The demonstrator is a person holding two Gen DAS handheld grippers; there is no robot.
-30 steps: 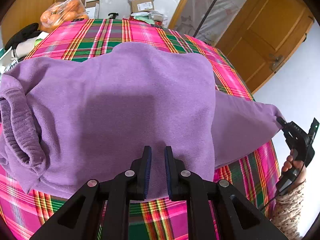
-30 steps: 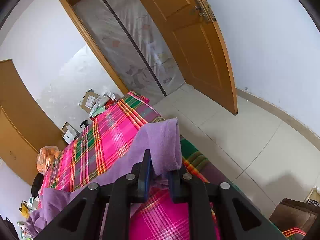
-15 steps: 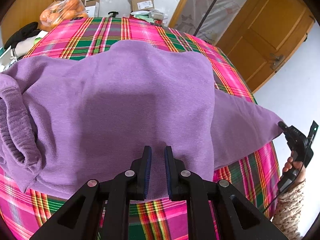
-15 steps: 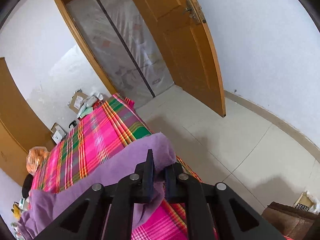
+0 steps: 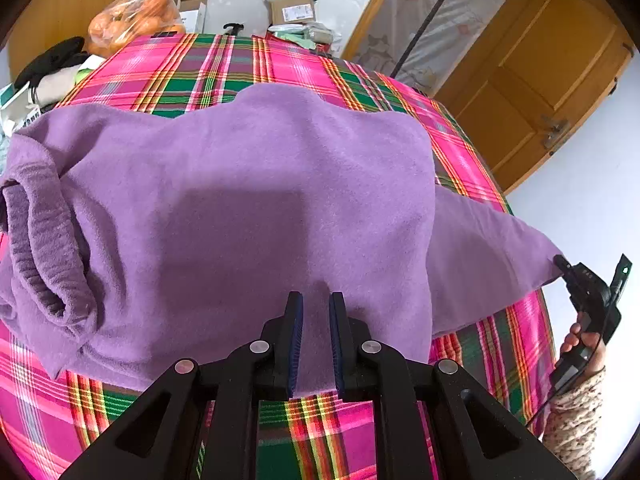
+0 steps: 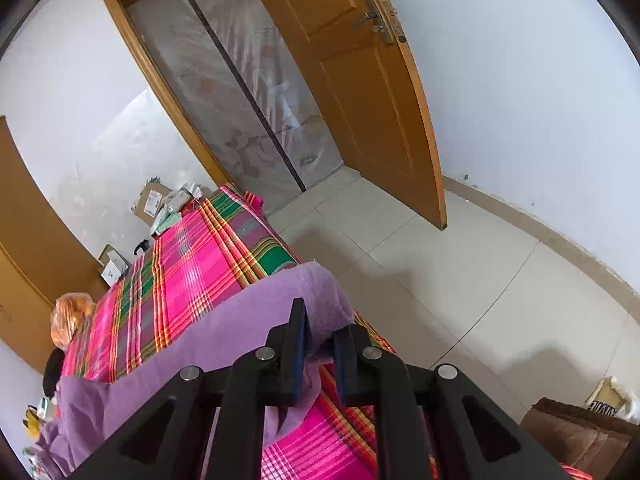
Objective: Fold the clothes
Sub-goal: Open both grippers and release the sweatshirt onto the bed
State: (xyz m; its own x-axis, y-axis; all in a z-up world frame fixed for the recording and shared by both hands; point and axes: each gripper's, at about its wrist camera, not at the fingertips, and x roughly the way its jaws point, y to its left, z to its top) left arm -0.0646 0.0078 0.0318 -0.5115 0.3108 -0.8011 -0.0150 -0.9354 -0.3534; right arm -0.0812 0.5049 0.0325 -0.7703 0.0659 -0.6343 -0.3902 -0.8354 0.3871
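Nearest, the left gripper [image 5: 316, 316] hangs over the near hem of the purple sweater [image 5: 248, 208], its jaws parted a little with only bare fabric showing in the gap, gripping nothing. The sweater lies spread across the plaid tablecloth [image 5: 208, 68], its ribbed collar [image 5: 44, 252] rolled up at the left edge. One sleeve [image 5: 488, 256] stretches off to the right, where the right gripper [image 6: 318, 334] is closed on its cuff; in the right wrist view the purple cuff [image 6: 324, 300] bunches between the pads, lifted past the table edge. A hand [image 5: 580, 340] in a knitted sleeve holds that gripper. Further back sit a bag of oranges [image 5: 132, 20] and cardboard boxes [image 5: 292, 8], then a wooden door [image 6: 360, 92]
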